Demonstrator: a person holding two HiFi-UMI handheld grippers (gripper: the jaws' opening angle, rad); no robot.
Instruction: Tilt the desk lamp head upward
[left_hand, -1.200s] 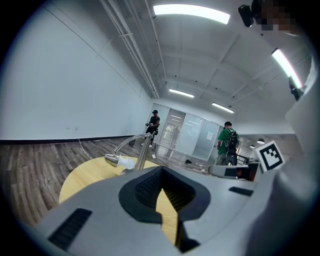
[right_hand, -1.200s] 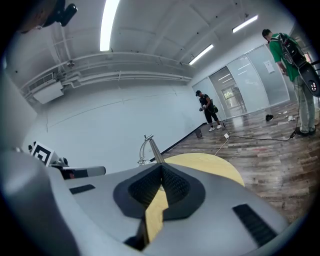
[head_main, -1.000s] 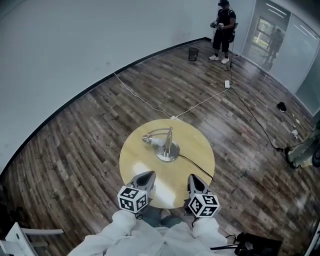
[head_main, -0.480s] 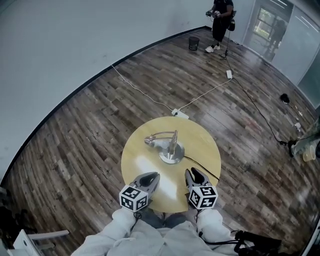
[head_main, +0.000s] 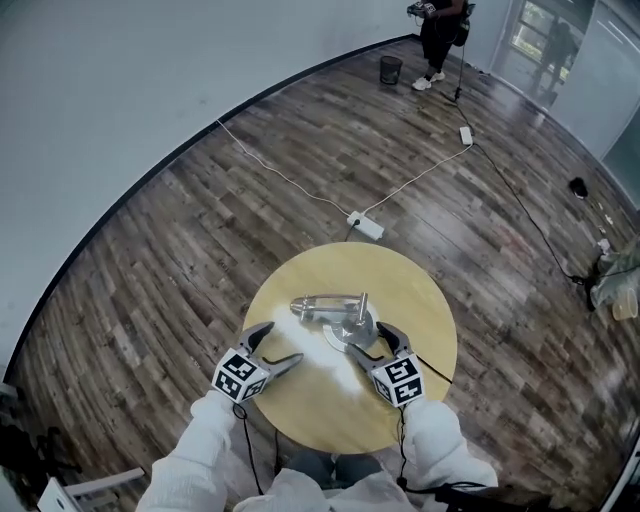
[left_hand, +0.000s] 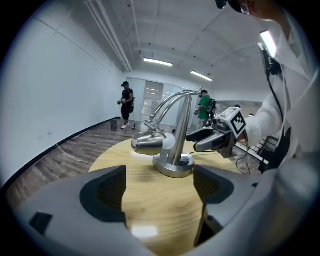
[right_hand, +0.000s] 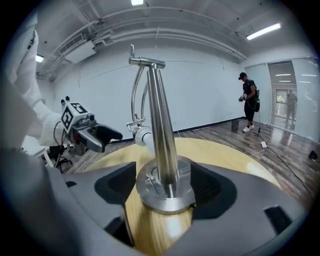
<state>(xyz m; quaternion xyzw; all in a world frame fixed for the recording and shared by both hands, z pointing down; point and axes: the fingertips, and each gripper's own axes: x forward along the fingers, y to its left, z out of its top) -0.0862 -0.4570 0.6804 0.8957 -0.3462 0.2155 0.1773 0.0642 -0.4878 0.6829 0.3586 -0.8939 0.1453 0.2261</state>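
A silver metal desk lamp (head_main: 345, 318) stood a little right of the middle of the round, pale wooden surface (head_main: 330, 270); its round, flat base (head_main: 352, 333) rested on the wood, a straight post (right_hand: 161, 130) rose from it, and a curved arm carried the cylindrical lamp head (head_main: 314, 305) out to the left in the head view; the lamp head lay about level, low over the surface and apart from it. The right claw (right_hand: 165, 192) had just been opening; its jaws stood wide apart on either side of the base, which sat between them; whether the pads touched the metal could not be told, though they did not look pressed on it. The left claw (left_hand: 159, 192) had likewise just been opening; its jaws stood apart with only bare wood between them; the lamp head lay ahead of it, near but not touching. A thin black cord (head_main: 432, 365) ran from the base towards the right rim of the surface. On the dark plank floor (head_main: 150, 260) beyond the surface lay a white power strip (head_main: 366, 226) with white cables leading off it; further away, by the wall, stood a small dark bin (head_main: 391, 69), its inside too small to make out; a person in dark clothes (head_main: 440, 25) stood near it.
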